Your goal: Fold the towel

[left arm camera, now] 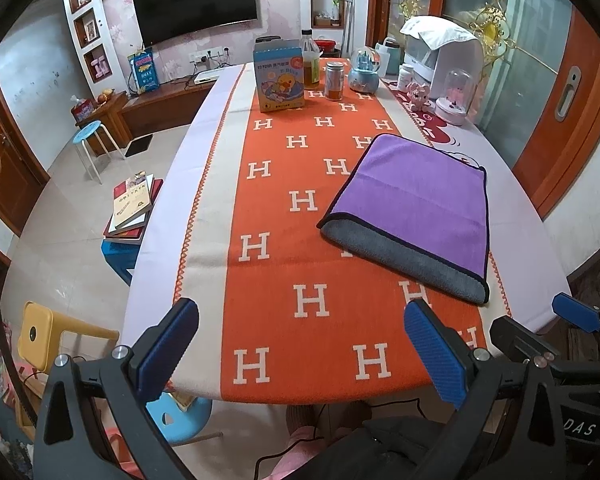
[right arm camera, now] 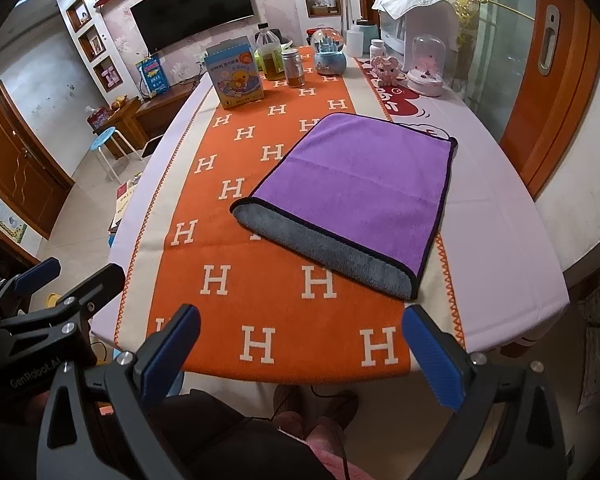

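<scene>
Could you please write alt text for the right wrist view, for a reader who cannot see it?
A purple towel, folded once with its grey underside showing at the near edge, lies flat on an orange H-patterned table runner. The open right gripper hovers at the table's near edge, holding nothing.

Black angular frames on left gripper [left arm camera: 300, 344] and right gripper [right arm camera: 300, 350], with ribbed blue finger pads [left arm camera: 436, 354] and silver screws [left arm camera: 481, 354] at pivots. White lettering, "GenRobot.AI" and "DAS". Thin black cable below. Dark clothing, possibly pink slippers, blurred.
</scene>
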`<act>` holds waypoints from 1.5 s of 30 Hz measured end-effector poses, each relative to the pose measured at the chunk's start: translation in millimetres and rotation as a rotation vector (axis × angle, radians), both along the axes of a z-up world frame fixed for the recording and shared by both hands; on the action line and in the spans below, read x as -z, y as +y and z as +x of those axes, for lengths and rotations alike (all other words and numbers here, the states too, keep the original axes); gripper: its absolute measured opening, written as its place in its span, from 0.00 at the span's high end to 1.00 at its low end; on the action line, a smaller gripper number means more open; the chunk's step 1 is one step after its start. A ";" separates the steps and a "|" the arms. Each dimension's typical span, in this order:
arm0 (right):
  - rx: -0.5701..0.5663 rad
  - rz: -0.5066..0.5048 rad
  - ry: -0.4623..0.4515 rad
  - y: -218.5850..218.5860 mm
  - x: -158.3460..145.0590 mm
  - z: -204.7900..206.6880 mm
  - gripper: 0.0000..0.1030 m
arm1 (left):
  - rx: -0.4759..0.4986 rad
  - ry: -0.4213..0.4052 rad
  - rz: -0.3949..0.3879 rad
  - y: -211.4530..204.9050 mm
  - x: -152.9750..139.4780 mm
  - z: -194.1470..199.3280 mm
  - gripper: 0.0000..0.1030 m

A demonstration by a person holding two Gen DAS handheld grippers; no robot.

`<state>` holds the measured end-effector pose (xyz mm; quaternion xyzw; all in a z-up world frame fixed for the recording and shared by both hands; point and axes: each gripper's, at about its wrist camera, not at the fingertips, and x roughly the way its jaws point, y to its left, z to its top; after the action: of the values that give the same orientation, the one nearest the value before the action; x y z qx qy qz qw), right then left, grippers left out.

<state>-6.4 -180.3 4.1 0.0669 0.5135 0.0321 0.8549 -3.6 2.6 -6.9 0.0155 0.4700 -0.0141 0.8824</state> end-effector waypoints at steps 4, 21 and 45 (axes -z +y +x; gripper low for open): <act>0.003 -0.002 0.001 2.0 -0.1 -1.9 0.02 | 0.002 0.002 -0.001 1.0 0.9 -1.3 0.01; 0.048 -0.002 -0.022 16.9 -3.8 -8.7 0.02 | 0.067 0.006 -0.009 17.6 2.9 4.9 0.01; 0.248 -0.004 -0.063 20.7 0.5 -24.1 0.03 | 0.303 0.034 -0.016 11.0 19.5 35.2 0.01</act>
<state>-30.5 -159.6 3.7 0.1273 0.4744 -0.0727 0.8680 31.6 13.7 -26.4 0.0790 0.4770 -0.1508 0.8622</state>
